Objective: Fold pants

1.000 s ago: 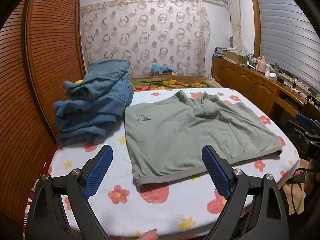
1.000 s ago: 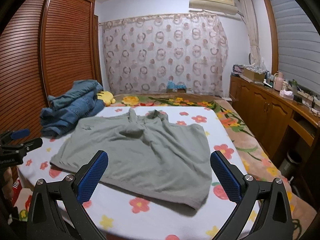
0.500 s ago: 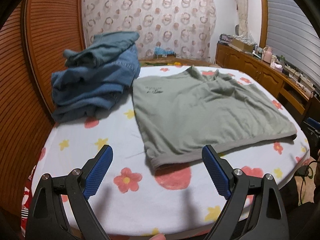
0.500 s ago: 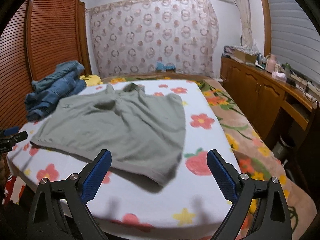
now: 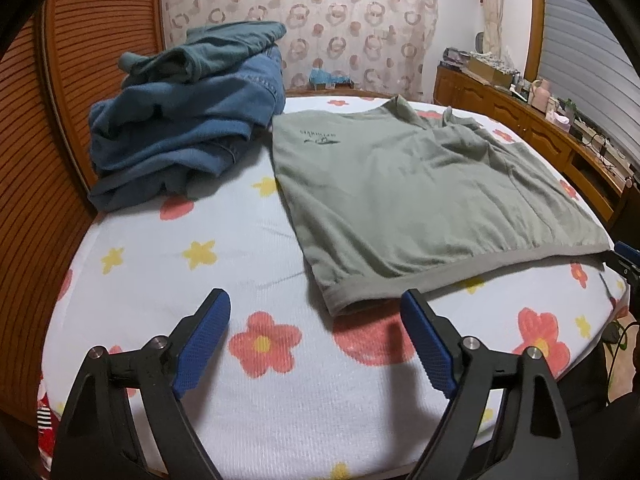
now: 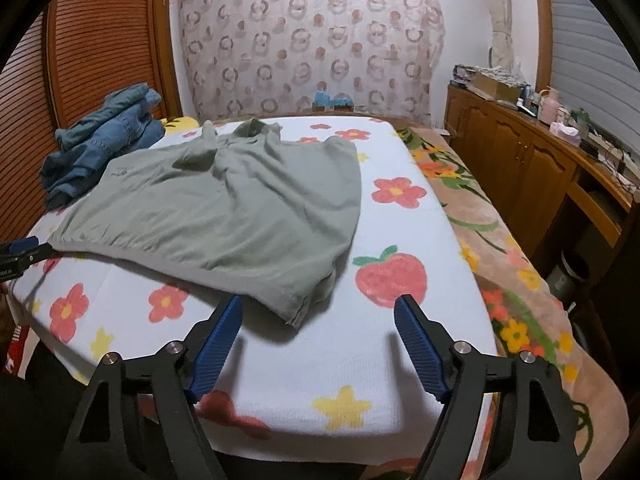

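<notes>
A grey-green garment [image 5: 420,192] lies spread flat on the white flower-print bed cover [image 5: 192,216]. In the left wrist view my left gripper [image 5: 314,300] is open and low over the cover. The garment's near left hem corner lies just ahead, between the fingers, and neither pad touches it. In the right wrist view the same garment [image 6: 224,208] shows its near right hem corner between the fingers of my right gripper [image 6: 319,304]. Its jaws are closing, and the pads stand clear of the cloth. Each gripper also shows at the edge of the other's view.
A heap of blue denim clothes [image 5: 180,120] sits at the back left beside a slatted wooden wardrobe [image 5: 80,60]. A wooden sideboard [image 6: 532,168] with clutter runs along the right wall. A flowered blanket [image 6: 480,216] covers the bed's right side. A patterned curtain hangs behind.
Both grippers have tipped down and come closer to the garment's near hem. The left one has sunk toward the cover. The right jaws have narrowed around the hem corner.
</notes>
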Available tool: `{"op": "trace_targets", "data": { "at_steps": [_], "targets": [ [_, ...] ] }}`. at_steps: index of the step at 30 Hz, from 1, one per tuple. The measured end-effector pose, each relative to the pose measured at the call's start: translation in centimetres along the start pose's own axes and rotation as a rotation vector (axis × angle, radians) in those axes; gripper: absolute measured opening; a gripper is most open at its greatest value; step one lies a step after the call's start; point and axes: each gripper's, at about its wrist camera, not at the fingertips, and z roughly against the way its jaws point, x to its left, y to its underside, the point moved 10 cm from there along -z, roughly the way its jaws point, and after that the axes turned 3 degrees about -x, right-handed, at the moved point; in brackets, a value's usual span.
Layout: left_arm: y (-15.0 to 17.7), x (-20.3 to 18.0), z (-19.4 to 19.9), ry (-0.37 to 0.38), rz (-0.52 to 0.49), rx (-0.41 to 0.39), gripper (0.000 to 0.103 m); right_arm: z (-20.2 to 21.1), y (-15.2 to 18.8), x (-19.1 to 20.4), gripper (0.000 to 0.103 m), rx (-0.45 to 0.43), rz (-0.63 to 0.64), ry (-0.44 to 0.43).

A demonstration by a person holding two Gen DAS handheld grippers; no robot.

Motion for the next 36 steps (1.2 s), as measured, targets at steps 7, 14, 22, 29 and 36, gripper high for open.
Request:
{"op": "trace_targets", "data": {
  "at_steps": [7, 14, 22, 29, 36],
  "targets": [
    [0.2, -0.3, -0.5, 0.016, -0.025, 0.004, 0.078, 0.7, 0.0, 0.7, 0.04, 0.005, -0.01, -0.002],
    [-0.3, -0.5, -0.6, 0.035, -0.037, -0.004, 0.058, 1.0, 0.6, -0.2, 0.022, -0.026, -0.034, -0.048],
    [-0.9, -1.2, -0.9, 0.065, -0.046, 0.001, 0.041, 0.3, 0.0, -1.4, 0.01, -0.061, -0.032, -0.083],
    [-1.1, -2.0, -1.0, 0.071, -0.076, 0.006, 0.021, 1.0, -1.2, -1.8, 0.006, -0.109, -0.021, -0.095],
    [-1.6, -2.1, -0.4, 0.082, -0.072, -0.01, 0.014, 1.3, -0.9, -2.1, 0.006, -0.131, -0.007, -0.095]
  ]
}}
